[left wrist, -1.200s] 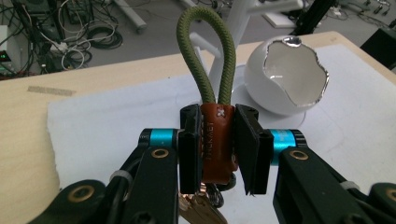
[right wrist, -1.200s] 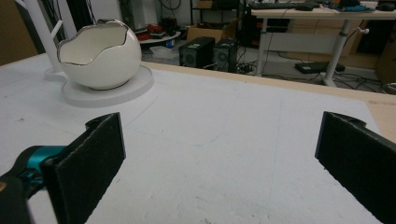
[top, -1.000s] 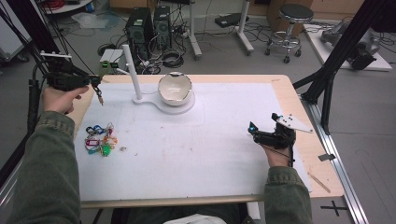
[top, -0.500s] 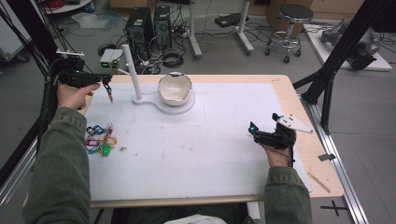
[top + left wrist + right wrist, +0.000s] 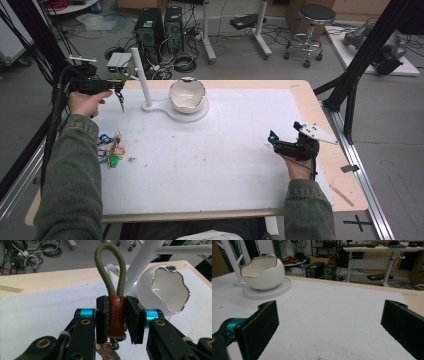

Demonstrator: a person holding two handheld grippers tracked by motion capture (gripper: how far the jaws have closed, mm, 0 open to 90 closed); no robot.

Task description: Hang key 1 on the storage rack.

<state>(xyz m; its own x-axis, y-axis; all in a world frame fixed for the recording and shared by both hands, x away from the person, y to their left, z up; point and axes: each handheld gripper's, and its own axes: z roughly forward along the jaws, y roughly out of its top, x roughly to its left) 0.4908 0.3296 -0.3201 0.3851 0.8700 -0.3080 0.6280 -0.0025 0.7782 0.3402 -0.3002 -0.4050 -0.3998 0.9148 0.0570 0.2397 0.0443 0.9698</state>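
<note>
My left gripper (image 5: 119, 90) is shut on a keychain (image 5: 121, 101) and holds it above the table's far left corner, just left of a white peg stand (image 5: 140, 79). In the left gripper view the pads (image 5: 132, 319) clamp its brown leather tag (image 5: 115, 315). A green cord loop (image 5: 110, 275) points up toward the stand's post (image 5: 140, 265), and keys (image 5: 105, 350) hang below. A white egg-shaped bowl (image 5: 186, 95) with a silver rim sits on the stand's round base (image 5: 200, 114). My right gripper (image 5: 272, 137) rests open at the table's right side, with nothing between its jaws (image 5: 329, 327).
A pile of colourful keyrings (image 5: 111, 149) lies on the white mat near the left edge. The bowl (image 5: 262, 272) stands far ahead of the right gripper. Computer towers (image 5: 155, 30), cables and a stool (image 5: 317, 20) are on the floor beyond the table.
My left hand has carried the keychain to the right and slightly down, closer to the white stand. The right hand has kept still.
</note>
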